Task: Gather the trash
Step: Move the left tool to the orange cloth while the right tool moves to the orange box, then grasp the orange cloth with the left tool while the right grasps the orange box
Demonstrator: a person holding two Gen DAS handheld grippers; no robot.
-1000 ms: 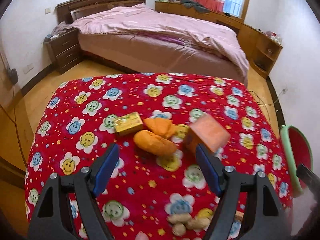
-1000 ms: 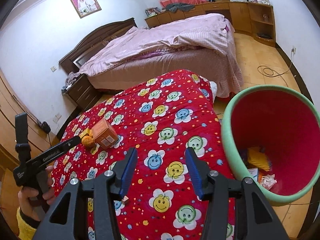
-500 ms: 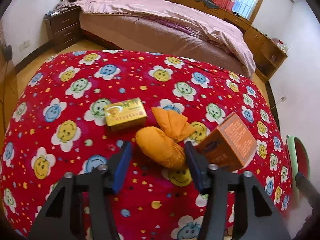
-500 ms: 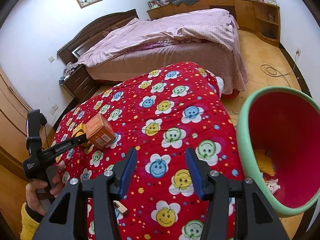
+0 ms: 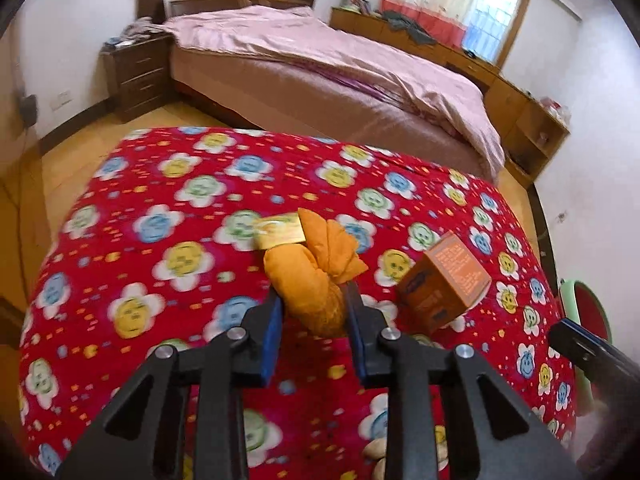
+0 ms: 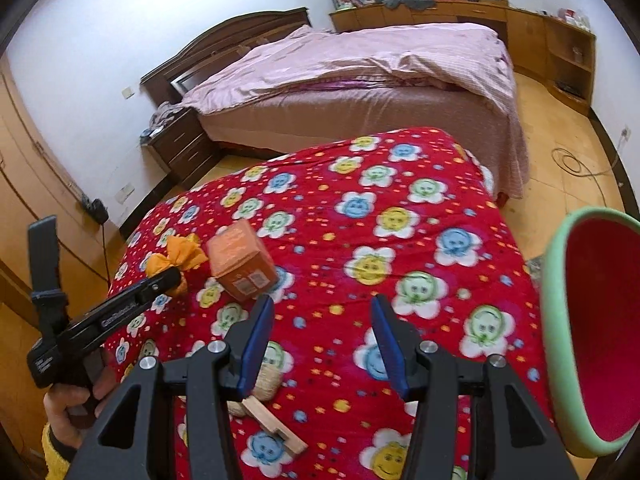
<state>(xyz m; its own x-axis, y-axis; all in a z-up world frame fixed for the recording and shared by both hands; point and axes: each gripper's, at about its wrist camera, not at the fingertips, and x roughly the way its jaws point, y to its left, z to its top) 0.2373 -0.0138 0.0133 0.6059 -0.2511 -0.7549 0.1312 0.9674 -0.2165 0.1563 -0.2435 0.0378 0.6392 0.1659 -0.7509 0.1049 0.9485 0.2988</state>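
Note:
My left gripper (image 5: pixel 314 300) is shut on a crumpled orange bag (image 5: pixel 312 280) lying on the red flowered cloth (image 5: pixel 160 240). The bag also shows in the right wrist view (image 6: pixel 182 258), pinched by the left gripper (image 6: pixel 172 276). A yellow packet (image 5: pixel 280 230) lies just behind the bag. An orange carton (image 5: pixel 444 284) stands tilted to its right, also seen from the right wrist (image 6: pixel 240 268). My right gripper (image 6: pixel 320 320) is open and empty above the cloth. The red bin with a green rim (image 6: pixel 592 320) is at the table's right edge.
A twine ball (image 6: pixel 268 380) and a small wooden piece (image 6: pixel 276 428) lie on the cloth under my right gripper. A bed with a pink cover (image 5: pixel 340 60) stands beyond the table. A nightstand (image 5: pixel 136 72) is at the back left.
My left gripper moved forward and closed on the orange bag. My right gripper shifted left, so the bin now sits further to the right edge of its view.

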